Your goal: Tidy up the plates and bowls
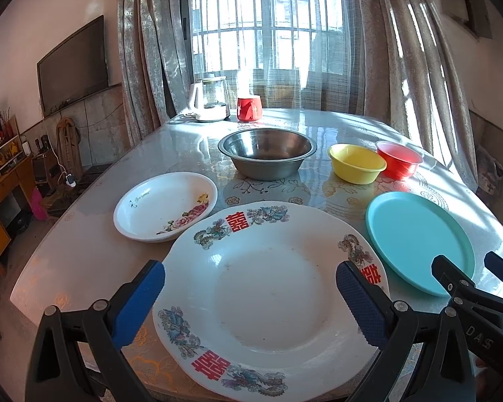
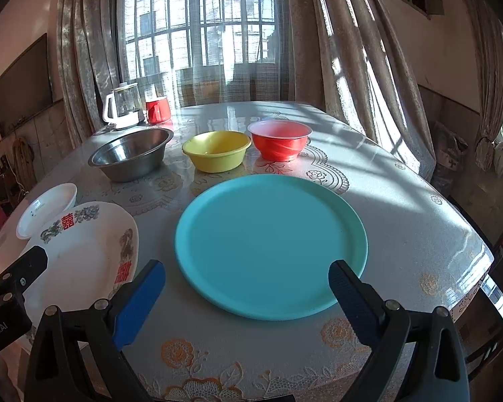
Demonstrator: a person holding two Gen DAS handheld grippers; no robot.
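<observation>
My left gripper is open and empty above the near part of a large white plate with red characters and dragons. A small white flowered plate lies to its left. My right gripper is open and empty over the near edge of a teal plate. Behind stand a steel bowl, a yellow bowl and a red bowl. The teal plate, steel bowl, yellow bowl and red bowl also show in the left wrist view.
A glass kettle on a white base and a red mug stand at the table's far edge by the curtained window. The table has a flowered cloth under a clear cover. A chair stands at the right.
</observation>
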